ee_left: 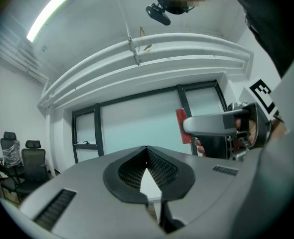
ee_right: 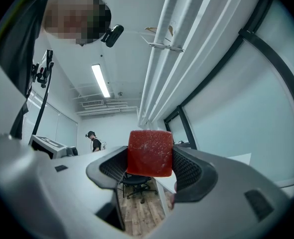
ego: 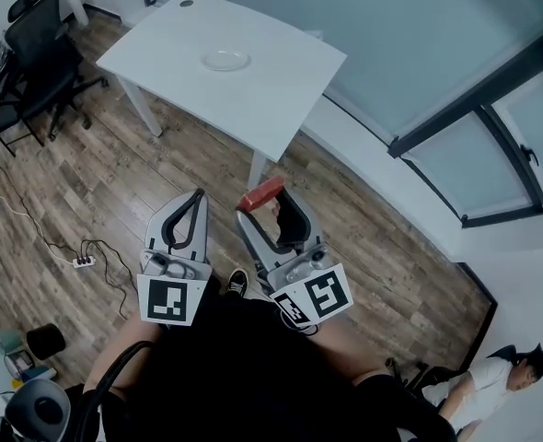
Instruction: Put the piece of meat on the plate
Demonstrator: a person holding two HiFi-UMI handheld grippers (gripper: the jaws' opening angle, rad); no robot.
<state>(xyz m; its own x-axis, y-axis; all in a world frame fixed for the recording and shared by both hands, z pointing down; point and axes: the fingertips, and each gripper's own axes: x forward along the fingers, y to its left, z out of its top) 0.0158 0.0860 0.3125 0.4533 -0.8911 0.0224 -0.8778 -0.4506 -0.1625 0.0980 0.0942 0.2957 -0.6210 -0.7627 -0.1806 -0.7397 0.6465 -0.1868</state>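
A red block of meat (ego: pixel 260 192) sits clamped between the jaws of my right gripper (ego: pixel 264 203), held over the wooden floor short of the white table (ego: pixel 281 109). In the right gripper view the meat (ee_right: pixel 149 153) fills the gap between the two black pads. A clear glass plate (ego: pixel 225 60) lies on the table, far ahead of both grippers. My left gripper (ego: pixel 198 198) hangs beside the right one, its jaws touching at the tips with nothing in them (ee_left: pixel 146 159). From the left gripper view the meat (ee_left: pixel 182 125) shows as a red strip past the right gripper.
Black office chairs (ego: pixel 41 58) stand left of the table. A power strip with cables (ego: pixel 84 261) lies on the floor at the left. A glass wall (ego: pixel 419 53) runs behind the table. A seated person (ego: pixel 492 380) is at the lower right corner.
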